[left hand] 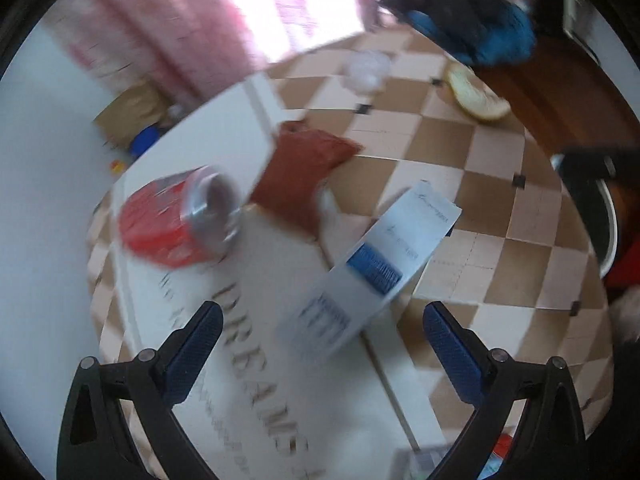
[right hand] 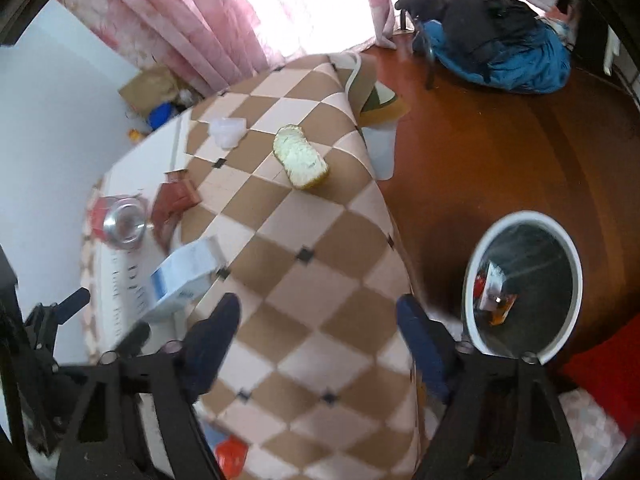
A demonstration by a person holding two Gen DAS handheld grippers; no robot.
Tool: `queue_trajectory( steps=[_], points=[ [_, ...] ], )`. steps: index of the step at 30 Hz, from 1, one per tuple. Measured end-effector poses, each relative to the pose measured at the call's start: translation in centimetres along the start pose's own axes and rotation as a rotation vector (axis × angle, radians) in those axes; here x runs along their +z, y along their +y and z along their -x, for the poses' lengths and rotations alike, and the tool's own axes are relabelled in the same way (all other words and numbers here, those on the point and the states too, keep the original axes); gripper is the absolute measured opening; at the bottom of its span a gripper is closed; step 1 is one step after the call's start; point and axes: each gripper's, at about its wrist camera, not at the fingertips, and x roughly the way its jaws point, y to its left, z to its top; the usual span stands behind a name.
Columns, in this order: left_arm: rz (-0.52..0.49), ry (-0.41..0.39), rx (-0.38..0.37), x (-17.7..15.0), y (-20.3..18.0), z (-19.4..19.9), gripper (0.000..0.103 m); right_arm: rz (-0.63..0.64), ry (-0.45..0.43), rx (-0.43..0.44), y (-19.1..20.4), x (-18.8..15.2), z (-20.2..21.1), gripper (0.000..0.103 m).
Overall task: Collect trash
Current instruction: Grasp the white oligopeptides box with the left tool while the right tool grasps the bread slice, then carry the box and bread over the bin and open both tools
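A red soda can (left hand: 176, 220) lies on its side on a white book (left hand: 256, 320), also seen in the right wrist view (right hand: 120, 220). Beside it lie a brown-red wrapper (left hand: 300, 176) and a white-and-blue carton (left hand: 376, 268); the carton shows in the right wrist view (right hand: 184, 276). A slice of bread (right hand: 300, 156) and a crumpled clear plastic cup (right hand: 228, 130) lie further back on the checkered tablecloth (right hand: 312, 280). My left gripper (left hand: 320, 328) is open, just short of the carton. My right gripper (right hand: 320, 320) is open and empty over the cloth. The white-rimmed bin (right hand: 520, 288) stands on the floor at the right, holding some trash.
A pile of blue and black clothing (right hand: 492, 48) lies on the brown floor at the back right. A cardboard box (right hand: 148, 84) sits by the pink curtains (right hand: 192, 20). A white container (right hand: 380, 148) stands by the table's far edge. Something red (right hand: 600, 368) lies near the bin.
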Motion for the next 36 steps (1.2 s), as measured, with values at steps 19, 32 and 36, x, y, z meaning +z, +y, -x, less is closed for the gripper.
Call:
queue_trajectory(
  steps=[19, 32, 36],
  points=[
    [0.496, 0.074, -0.116, 0.4, 4.6, -2.7, 0.037, 0.136, -0.056, -0.100, 3.0, 8.7, -6.7, 0.073],
    [0.484, 0.002, -0.054, 0.1, 3.6, -0.6, 0.032, 0.240, -0.073, -0.129, 4.3, 7.1, -5.9, 0.031],
    [0.497, -0.032, -0.049, -0.7, 3.8, 1.3, 0.032, 0.209, -0.079, -0.074, 3.1, 4.9, -4.1, 0.031]
  ],
)
